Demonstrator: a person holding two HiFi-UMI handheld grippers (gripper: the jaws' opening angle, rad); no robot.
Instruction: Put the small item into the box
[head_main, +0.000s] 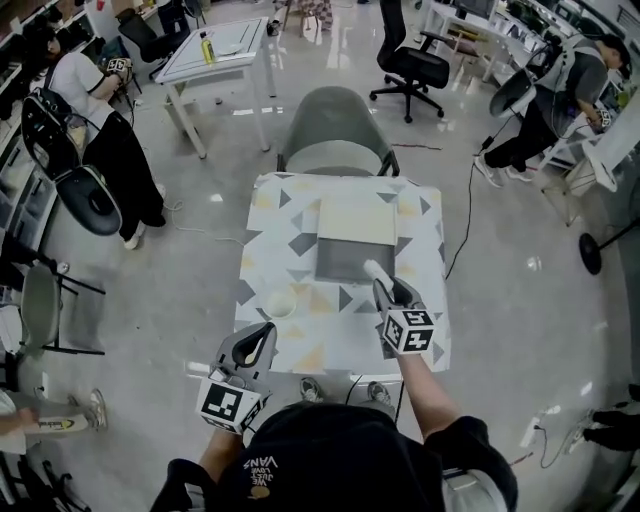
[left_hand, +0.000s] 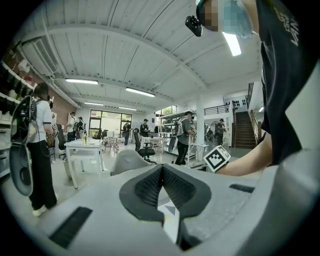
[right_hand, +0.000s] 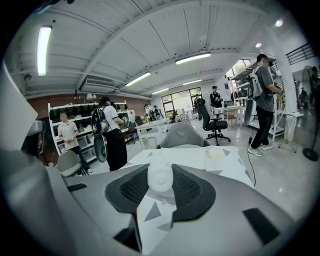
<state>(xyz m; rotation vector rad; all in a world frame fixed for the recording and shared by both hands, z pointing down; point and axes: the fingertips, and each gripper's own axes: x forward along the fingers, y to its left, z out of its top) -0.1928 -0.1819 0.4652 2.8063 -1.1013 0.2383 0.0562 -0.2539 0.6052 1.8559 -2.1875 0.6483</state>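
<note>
Nearest the camera in the head view, the left gripper (head_main: 260, 338) hangs at the table's (head_main: 330, 350) 7 o'clock corner, just off the near edge. Only the left gripper view shows its jaws: the dark pads meet at the tips with nothing between them, and a sliver of patterned cloth shows through the slit below. That view also shows the marker cube (left_hand: 217, 157) of the other gripper at 2 o'clock, on a bare forearm. A little further in, the right gripper (head_main: 386, 286) reaches over the table's right half. From the head view a small white item (head_main: 377, 271) sticks out beyond its tips. The right gripper view shows the item's round end and both pads pinching it. The item sits at the box's (head_main: 345, 258) 5 o'clock corner, over the grey near part. No view shows whether it touches the box. The box lies at the table's middle, with a pale flap on its 12 o'clock side, and neither gripper view shows into it. At 8 o'clock from the box, a white round thing (head_main: 281, 303) rests on the cloth, seen only from the head. Beyond the table at 12 o'clock stands a grey chair (head_main: 336, 128), which all three views show.
</note>
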